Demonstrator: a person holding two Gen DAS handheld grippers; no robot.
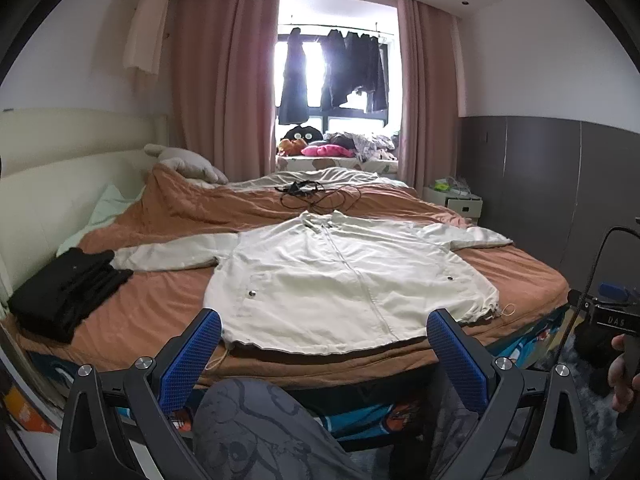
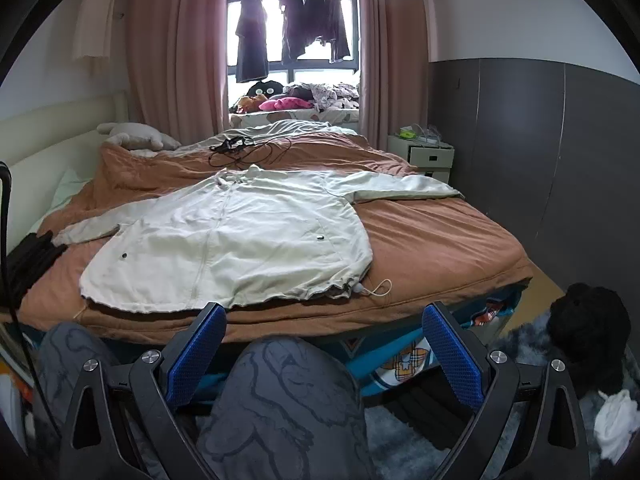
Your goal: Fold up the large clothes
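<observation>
Apparently the folding has not yet begun: the cream jacket (image 1: 344, 280) lies spread flat, front up and zipped, sleeves out to both sides, on the brown blanket (image 2: 432, 240) near the foot edge of the bed, its hem just short of that edge. Both the left hand-held gripper (image 1: 324, 354) and the right hand-held gripper (image 2: 324, 346) hang off the foot edge with jaws wide apart and nothing between them. Next, I judge, each must reach in for a sleeve or a hem corner.
</observation>
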